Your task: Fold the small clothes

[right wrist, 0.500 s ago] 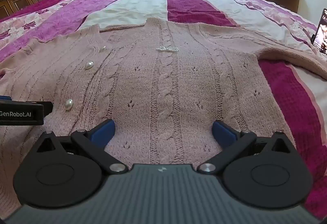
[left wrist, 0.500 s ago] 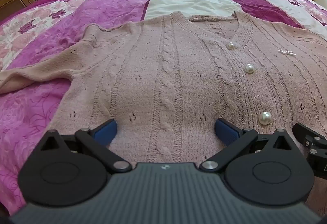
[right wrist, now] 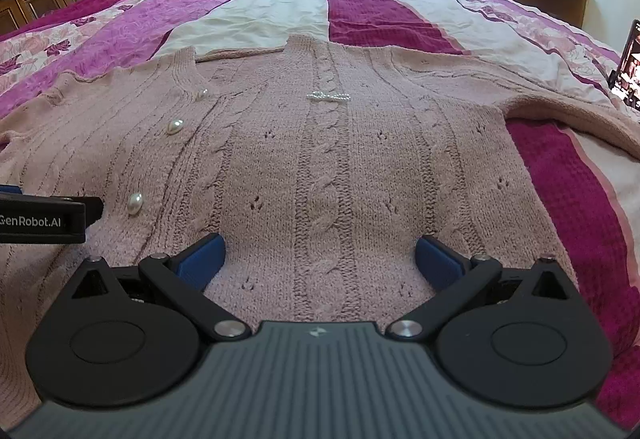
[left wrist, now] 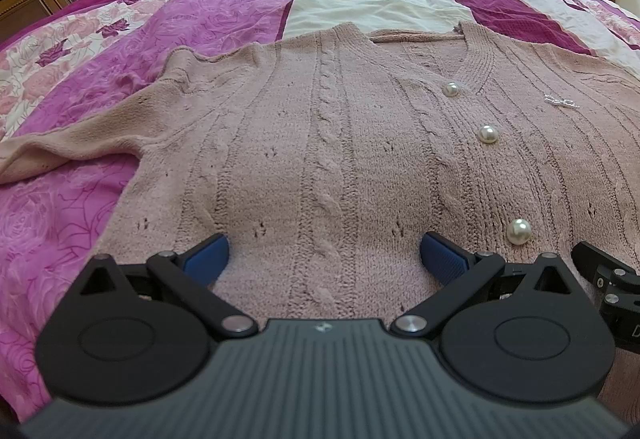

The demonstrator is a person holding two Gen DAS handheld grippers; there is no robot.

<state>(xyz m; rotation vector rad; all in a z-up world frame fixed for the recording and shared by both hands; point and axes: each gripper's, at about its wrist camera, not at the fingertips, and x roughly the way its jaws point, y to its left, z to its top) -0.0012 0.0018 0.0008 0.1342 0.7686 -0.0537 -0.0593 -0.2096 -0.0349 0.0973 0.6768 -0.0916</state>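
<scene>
Cardigan: a dusty-pink cable-knit cardigan [left wrist: 340, 159] with pearl buttons [left wrist: 488, 134], spread flat and face up on a striped magenta, white and floral bedspread [left wrist: 168, 23]; it fills the middle and lower part of both wrist views.
Long axis: hem at the bottom of the frame, V-neck toward the top centre; the sleeves run out to mid left in the left view and mid right in the right view.
Left gripper [left wrist: 323, 254]: blue pads spread wide, nothing between them, low over the hem of the buttoned panel.
Right gripper [right wrist: 320, 254]: fingers likewise wide apart and empty, over the hem of the panel bearing a small pearl bow brooch [right wrist: 328, 96].
Key relation: the knit lies straight ahead of and under both sets of fingers; each gripper is nearest its own half of the hem, so a lengthwise fold would probably start there.
Fold state: no fold visible yet.
Writing: "GenRobot.AI" on the left gripper's side, seen at the left edge of the right view.
</scene>
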